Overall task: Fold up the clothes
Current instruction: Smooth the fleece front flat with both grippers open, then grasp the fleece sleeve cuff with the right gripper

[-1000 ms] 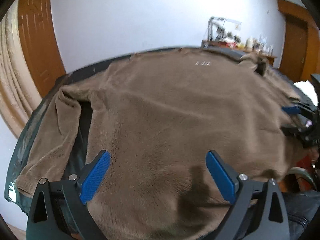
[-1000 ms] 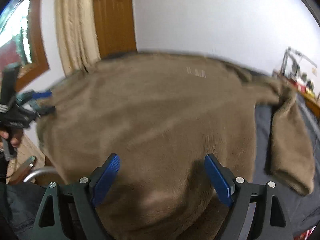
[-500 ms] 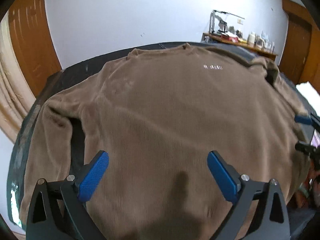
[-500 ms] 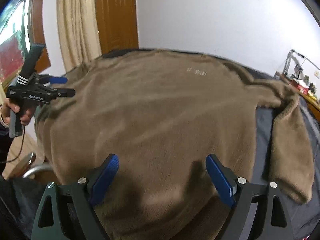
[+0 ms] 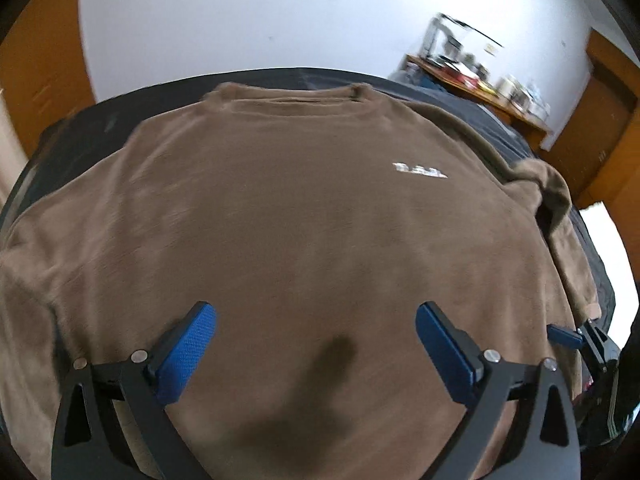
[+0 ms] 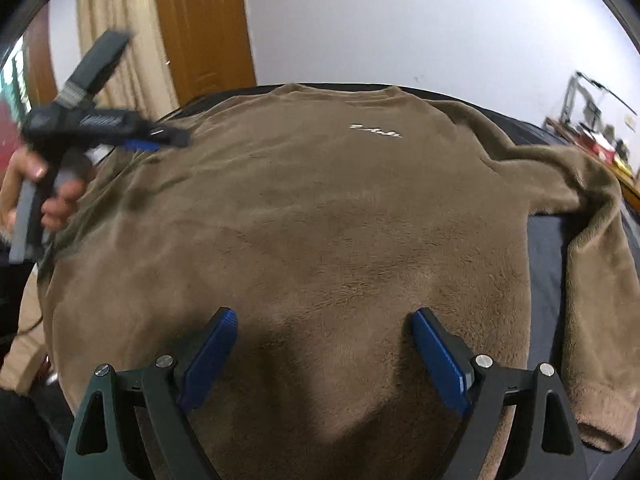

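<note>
A big brown sweater (image 5: 304,216) lies spread out flat on a bed with a dark cover (image 5: 472,108). Its front faces up, and a small white logo (image 5: 418,170) sits on the chest. The neck hole (image 5: 288,94) is on the far side of the logo, by the white wall. One sleeve (image 6: 596,280) bends down along the side of the sweater, out past the logo, with its cuff near the bottom hem. The other sleeve is on the far side from the logo, and only part of it shows.

The left hand-held gripper (image 5: 316,344) hangs over the lower belly of the sweater. Its blue pads are wide apart and hold nothing. The right hand-held gripper (image 6: 324,348) also hangs over the lower part, wide open and empty.

The sweater looks thick, fuzzy and soft. It is probably light but floppy, so it will sag and bunch when lifted. It should not slip much, because the fuzz gives the pads something to bite. A good place to grab is an edge: the cuff, the shoulder seam or the bottom hem. Pinching the flat middle would likely just pull up a lump.
</note>
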`<act>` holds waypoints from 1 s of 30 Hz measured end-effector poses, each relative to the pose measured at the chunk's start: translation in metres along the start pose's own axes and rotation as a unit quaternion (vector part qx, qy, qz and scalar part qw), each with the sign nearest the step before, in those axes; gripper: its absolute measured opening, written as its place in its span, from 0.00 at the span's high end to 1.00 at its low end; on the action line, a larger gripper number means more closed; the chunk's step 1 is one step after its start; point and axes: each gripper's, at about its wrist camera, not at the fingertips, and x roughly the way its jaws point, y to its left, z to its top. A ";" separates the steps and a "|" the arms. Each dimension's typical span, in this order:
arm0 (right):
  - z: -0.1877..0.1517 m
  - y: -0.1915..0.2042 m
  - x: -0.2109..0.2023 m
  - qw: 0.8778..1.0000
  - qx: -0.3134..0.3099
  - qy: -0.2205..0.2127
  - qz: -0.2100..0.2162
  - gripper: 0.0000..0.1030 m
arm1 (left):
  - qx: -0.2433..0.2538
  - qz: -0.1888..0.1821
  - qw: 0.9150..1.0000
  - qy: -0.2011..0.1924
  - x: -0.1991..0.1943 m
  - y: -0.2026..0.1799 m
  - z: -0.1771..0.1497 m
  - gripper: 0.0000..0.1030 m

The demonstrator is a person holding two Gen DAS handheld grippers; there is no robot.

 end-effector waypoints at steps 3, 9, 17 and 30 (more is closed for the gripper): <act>-0.002 -0.002 -0.001 1.000 0.001 -0.002 0.003 0.12 | 0.017 -0.019 1.000 0.009 0.018 -0.021 0.004 0.01; -0.014 -0.020 -0.036 0.996 0.041 -0.071 -0.038 0.12 | 0.067 0.007 0.998 0.013 0.049 -0.043 -0.006 0.01; -0.052 -0.084 -0.100 0.968 0.042 -0.074 -0.234 0.33 | 0.071 0.003 0.997 0.001 0.044 -0.042 -0.010 0.01; -0.062 -0.079 -0.064 0.950 -0.099 0.006 -0.295 0.53 | 0.074 0.005 0.997 0.001 0.047 -0.042 -0.010 0.01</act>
